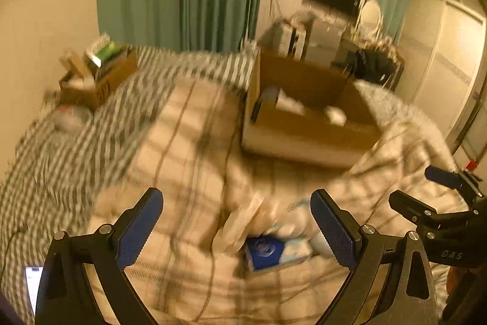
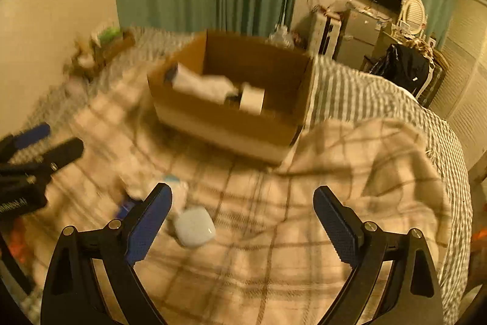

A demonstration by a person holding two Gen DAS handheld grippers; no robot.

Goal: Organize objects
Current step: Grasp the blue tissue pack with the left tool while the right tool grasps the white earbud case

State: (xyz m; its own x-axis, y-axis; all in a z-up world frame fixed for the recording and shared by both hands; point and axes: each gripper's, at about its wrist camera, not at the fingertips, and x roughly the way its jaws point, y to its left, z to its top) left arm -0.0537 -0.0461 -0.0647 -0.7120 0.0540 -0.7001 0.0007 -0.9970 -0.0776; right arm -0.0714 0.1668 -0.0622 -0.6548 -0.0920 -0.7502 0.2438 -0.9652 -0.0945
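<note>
Both tools empty, jaws spread wide. Left tool hovers over the plaid blanket on the bed; right tool likewise, off to the left tool's right side.

Loose items still to sort: a blue-and-white packet sits just ahead of the left tool, between its fingers in view, next to some pale crumpled wrappers — heavy motion blur, so what they are is only a guess. A small white rounded case lies just ahead of the right tool, close to its left finger, off centre.

Cardboard box stands open further ahead of both tools, on the blanket, already holding a few white items. Likely the drop target.

Step in hand, as judged: reach down for a loose item. To do it well:
- slow down first; the frames are smeared
- right tool: shift left so the white case sits midway between the fingers, then lower
- the blanket is soft and lumpy, so press lightly and avoid pinching fabric
- left tool: go for the packet alone, not the wrapper pile
- keep the two tools apart; they're near each other
</note>
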